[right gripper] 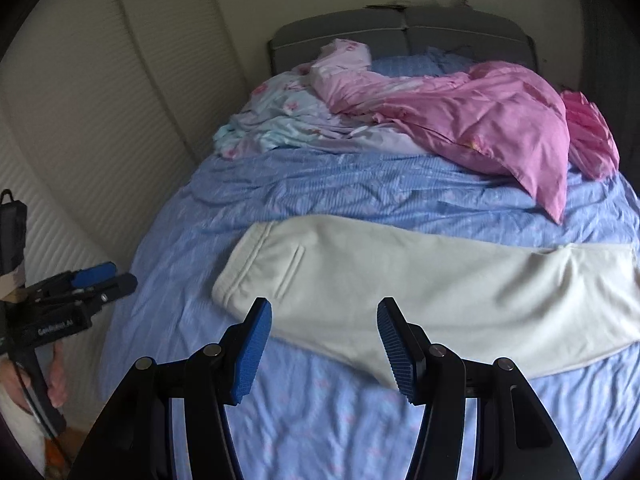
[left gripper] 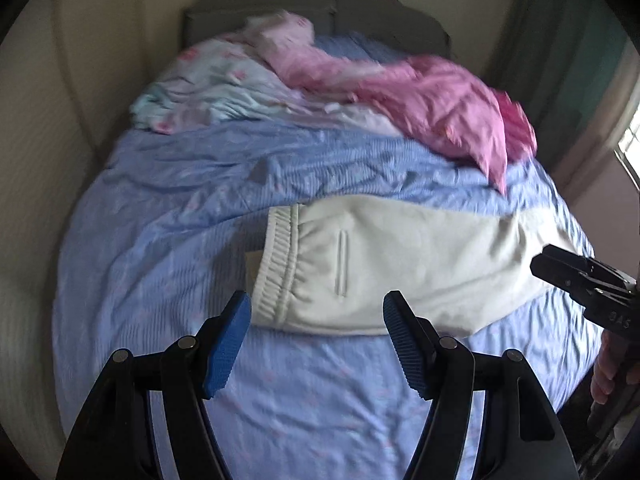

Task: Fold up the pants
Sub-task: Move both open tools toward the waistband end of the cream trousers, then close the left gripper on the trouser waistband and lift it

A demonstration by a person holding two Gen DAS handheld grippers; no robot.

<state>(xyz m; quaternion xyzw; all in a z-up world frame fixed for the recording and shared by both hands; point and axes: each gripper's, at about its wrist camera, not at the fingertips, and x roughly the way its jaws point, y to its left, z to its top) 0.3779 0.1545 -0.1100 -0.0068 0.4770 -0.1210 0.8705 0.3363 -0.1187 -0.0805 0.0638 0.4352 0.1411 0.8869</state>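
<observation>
Cream-white pants (left gripper: 400, 264) lie flat across the blue bed sheet (left gripper: 160, 240), folded lengthwise leg on leg, elastic waistband at the left, legs running right. They also show in the right wrist view (right gripper: 420, 288). My left gripper (left gripper: 316, 316) is open and empty, hovering just before the waistband end. My right gripper (right gripper: 324, 320) is open and empty, above the near edge of the pants' upper part. The right gripper shows at the right edge of the left wrist view (left gripper: 536, 268). The left gripper shows at the left edge of the right wrist view (right gripper: 116, 276).
A pink duvet (right gripper: 480, 120) and a floral sheet (right gripper: 272, 120) are bunched at the head of the bed by the grey headboard (right gripper: 400, 28). A ribbed white wall (right gripper: 80, 140) runs along the bed's left side. A window (left gripper: 632, 148) is at the right.
</observation>
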